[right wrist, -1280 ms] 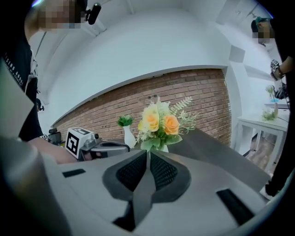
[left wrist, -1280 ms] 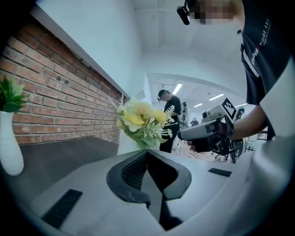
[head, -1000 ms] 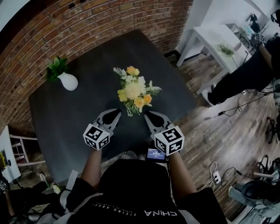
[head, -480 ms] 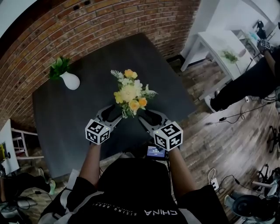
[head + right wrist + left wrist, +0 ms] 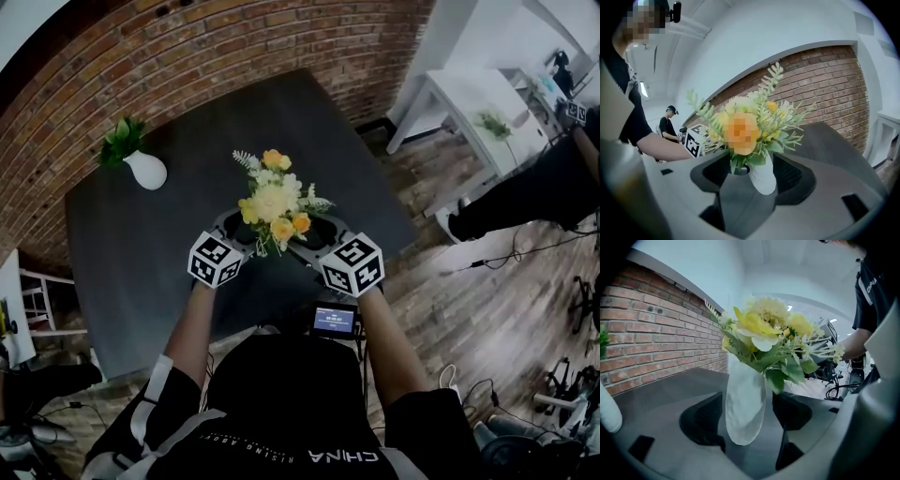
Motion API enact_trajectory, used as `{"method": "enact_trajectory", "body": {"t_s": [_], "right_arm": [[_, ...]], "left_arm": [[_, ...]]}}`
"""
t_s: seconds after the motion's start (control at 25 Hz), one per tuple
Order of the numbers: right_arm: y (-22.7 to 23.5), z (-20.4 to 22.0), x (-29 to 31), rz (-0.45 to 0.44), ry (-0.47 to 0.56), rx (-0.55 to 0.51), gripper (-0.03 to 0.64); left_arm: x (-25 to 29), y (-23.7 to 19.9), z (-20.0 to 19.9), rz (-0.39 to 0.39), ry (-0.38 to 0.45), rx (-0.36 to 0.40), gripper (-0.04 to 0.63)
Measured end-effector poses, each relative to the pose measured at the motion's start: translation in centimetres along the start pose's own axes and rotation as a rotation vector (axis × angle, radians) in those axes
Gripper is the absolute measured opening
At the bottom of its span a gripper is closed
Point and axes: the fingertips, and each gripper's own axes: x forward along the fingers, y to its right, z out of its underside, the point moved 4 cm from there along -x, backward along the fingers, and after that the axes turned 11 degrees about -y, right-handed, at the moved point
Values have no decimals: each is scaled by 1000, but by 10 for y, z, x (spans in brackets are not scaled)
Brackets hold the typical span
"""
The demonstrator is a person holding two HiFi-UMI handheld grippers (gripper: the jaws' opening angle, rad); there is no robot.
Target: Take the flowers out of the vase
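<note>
- Both forearms reach out in front of the body. The left gripper (image 5: 232, 232) and right gripper (image 5: 314, 239) angle in toward each other and tip a little downward.
- They close in on the vase (image 5: 745, 408) from either side, left one on its left, right one on its right.
- Left gripper's jaws have just been opening and are spread wide. The vase sits between them with a thin gap on each side, so nothing is gripped.
- Same deal with the right gripper: its jaws have just been opening and stand wide, with the vase between them and nothing held.
- The vase stands upright on the dark table (image 5: 169, 244), long axis vertical, mouth up. The flowers (image 5: 275, 202) are in it, stems down and blooms fanning upward.
- From the head view the bouquet completely covers the vase.
- In the right gripper view the front orange bloom is too blurry to make out.
- A second little white vase with greenery (image 5: 142, 161) sits well off to the left of the flower vase, near the brick wall (image 5: 234, 56).
</note>
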Motion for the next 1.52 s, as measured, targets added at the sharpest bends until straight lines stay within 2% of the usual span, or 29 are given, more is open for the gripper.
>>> {"method": "enact_trajectory", "body": {"t_s": [0.24, 0.44, 0.92, 1.2, 1.36, 1.52], "right_arm": [[9, -9, 22, -61, -47, -47, 258], [15, -14, 36, -57, -60, -64, 258], [16, -36, 53, -52, 32, -44, 258], [12, -47, 58, -47, 69, -84, 253], [12, -49, 55, -35, 80, -83, 133], [13, -47, 52, -45, 73, -74, 93]], "left_arm": [[17, -7, -4, 12, -7, 39, 314], [25, -11, -11, 2, 8, 56, 310], [24, -7, -12, -35, 28, 42, 307], [22, -8, -9, -48, 31, 30, 307], [22, -10, -9, -55, 35, 18, 308], [23, -8, -8, -57, 34, 21, 307]]}}
